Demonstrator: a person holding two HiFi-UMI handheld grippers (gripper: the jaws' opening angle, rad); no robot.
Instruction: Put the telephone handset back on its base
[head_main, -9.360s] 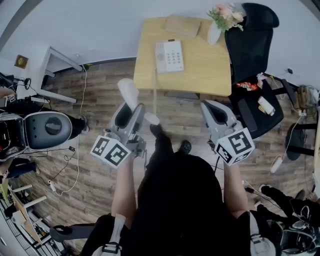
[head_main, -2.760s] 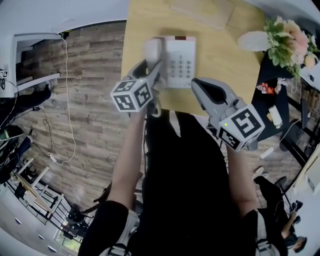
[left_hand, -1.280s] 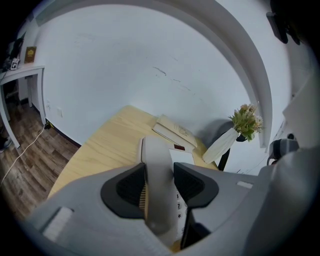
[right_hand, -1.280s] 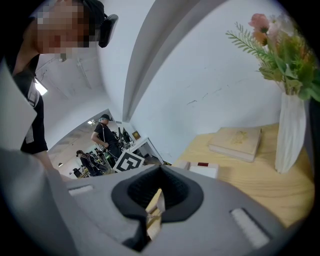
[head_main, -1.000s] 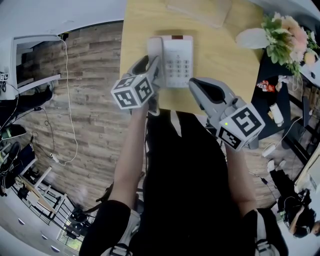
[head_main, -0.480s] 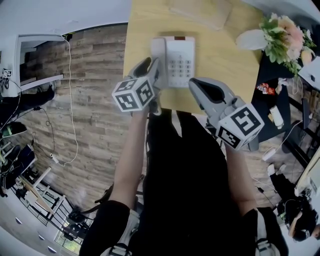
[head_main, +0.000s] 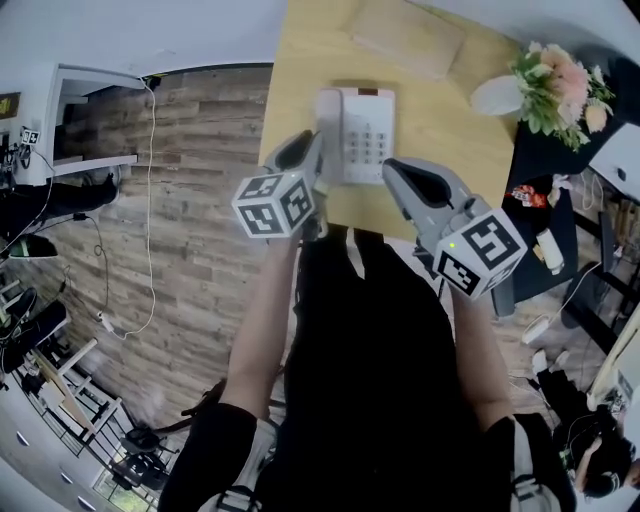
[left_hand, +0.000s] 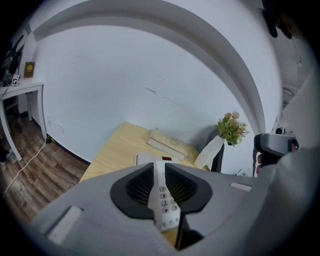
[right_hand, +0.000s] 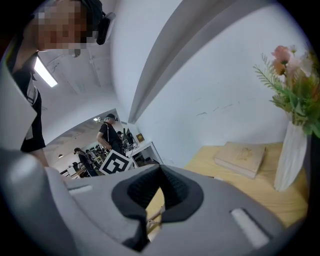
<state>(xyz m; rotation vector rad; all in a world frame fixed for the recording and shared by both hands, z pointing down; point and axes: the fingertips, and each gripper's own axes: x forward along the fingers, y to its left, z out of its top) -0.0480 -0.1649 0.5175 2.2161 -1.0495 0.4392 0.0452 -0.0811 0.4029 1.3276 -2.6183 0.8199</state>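
A white telephone base (head_main: 365, 135) with a keypad sits on the wooden desk (head_main: 300, 70). The white handset (head_main: 328, 115) lies in its cradle along the base's left side. My left gripper (head_main: 311, 142) hovers at the handset's near end. Its jaws are closing to a narrow gap with nothing between them. In the left gripper view the keypad (left_hand: 164, 200) shows through that gap in the left gripper (left_hand: 159, 169). My right gripper (head_main: 396, 166) is near the base's front right corner, jaws together and empty. In its own view the right gripper (right_hand: 161, 172) pinches nothing.
A tan book (head_main: 408, 38) lies at the desk's far edge. At the right end is a white vase of flowers (head_main: 548, 78), and a black chair (head_main: 545, 165) stands beside the desk. Plank floor and a cable (head_main: 150, 200) lie to the left. People stand in the background (right_hand: 107, 132).
The handset, carried in my left gripper at first, now rests on the base. In the last second the left gripper has stayed at its near end and the right gripper has held its place.
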